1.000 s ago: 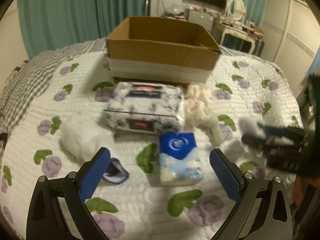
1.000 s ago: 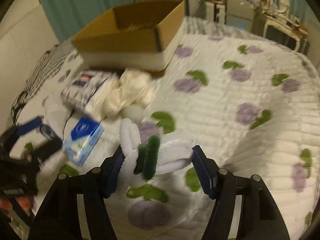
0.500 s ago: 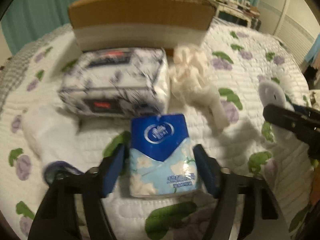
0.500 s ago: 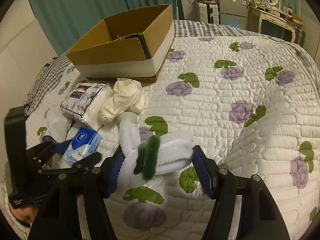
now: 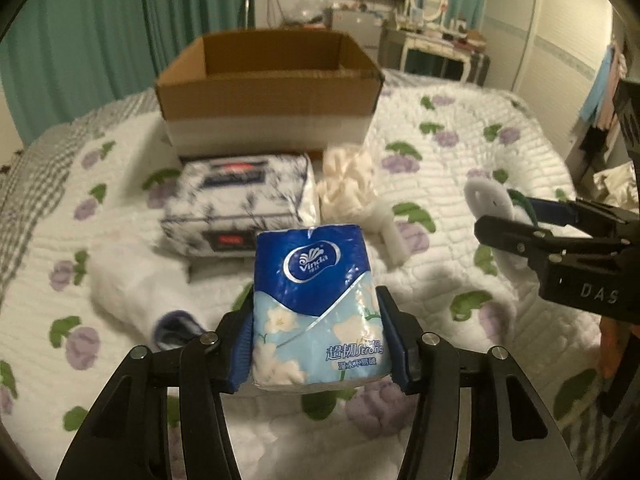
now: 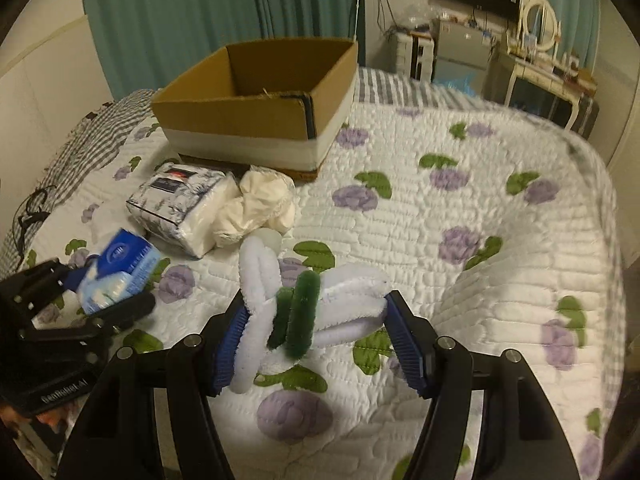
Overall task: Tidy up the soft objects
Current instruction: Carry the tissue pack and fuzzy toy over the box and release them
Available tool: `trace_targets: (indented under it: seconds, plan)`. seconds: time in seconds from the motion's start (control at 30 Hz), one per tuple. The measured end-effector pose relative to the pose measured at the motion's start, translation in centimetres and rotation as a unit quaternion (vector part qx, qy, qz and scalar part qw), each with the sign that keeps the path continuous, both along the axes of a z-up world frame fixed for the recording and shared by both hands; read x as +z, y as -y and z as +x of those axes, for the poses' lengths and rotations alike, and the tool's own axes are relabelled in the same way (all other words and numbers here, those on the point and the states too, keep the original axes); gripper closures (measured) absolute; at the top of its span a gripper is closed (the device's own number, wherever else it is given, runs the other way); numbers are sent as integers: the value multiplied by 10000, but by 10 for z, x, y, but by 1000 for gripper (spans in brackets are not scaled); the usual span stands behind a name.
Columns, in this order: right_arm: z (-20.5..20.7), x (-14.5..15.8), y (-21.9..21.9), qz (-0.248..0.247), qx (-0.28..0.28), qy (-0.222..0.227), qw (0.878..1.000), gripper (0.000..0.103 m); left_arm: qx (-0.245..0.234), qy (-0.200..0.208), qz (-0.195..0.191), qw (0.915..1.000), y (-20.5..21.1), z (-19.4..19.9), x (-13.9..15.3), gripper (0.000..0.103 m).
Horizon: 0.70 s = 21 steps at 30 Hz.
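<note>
Currently: cardboard box (image 5: 268, 92) open at far end of quilted bed (image 6: 460, 240). Left gripper (image 5: 318, 336) jaws closing on tissue pack (image 5: 318, 312), near bed's front. Right gripper (image 6: 310, 332) pinches plush bundle (image 6: 304, 308). Risk: slick wrapper slips, squashy fill yields; plush loops snag on box rim.

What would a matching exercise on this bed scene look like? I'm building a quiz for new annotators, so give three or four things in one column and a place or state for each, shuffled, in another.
Things:
1. blue tissue pack
2. white and green fuzzy toy
3. cardboard box
4. floral tissue pack

Places or states:
A. lying on the quilt just in front of the box
B. between the pads of the right gripper
C. open-topped, at the far side of the bed
D. between the pads of the left gripper, whose jaws are closing on it

Pairs: 1-D, 2-B, 3-C, 4-A
</note>
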State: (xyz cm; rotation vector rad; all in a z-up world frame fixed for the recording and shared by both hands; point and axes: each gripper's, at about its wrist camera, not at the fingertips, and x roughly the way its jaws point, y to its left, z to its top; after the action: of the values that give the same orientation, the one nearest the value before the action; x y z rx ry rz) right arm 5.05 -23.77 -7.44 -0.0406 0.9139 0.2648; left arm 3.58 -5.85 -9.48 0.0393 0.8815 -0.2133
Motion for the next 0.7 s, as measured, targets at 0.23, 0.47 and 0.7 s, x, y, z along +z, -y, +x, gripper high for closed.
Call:
trace_targets:
  seconds: [0.23,0.47,0.7]
  plan:
    - [-28,49,-9,-167,13,413,9990,38,-136,337,-80,9993,-9,-16,32,50]
    - [-48,106,-21,-298,64,959,9949,38,-217,932,-39,9954,-21,-22,83,50]
    - [-31,158,-40,-280,476,1143,9919,38,-231,1412,171,9896,-34,-11,124,50]
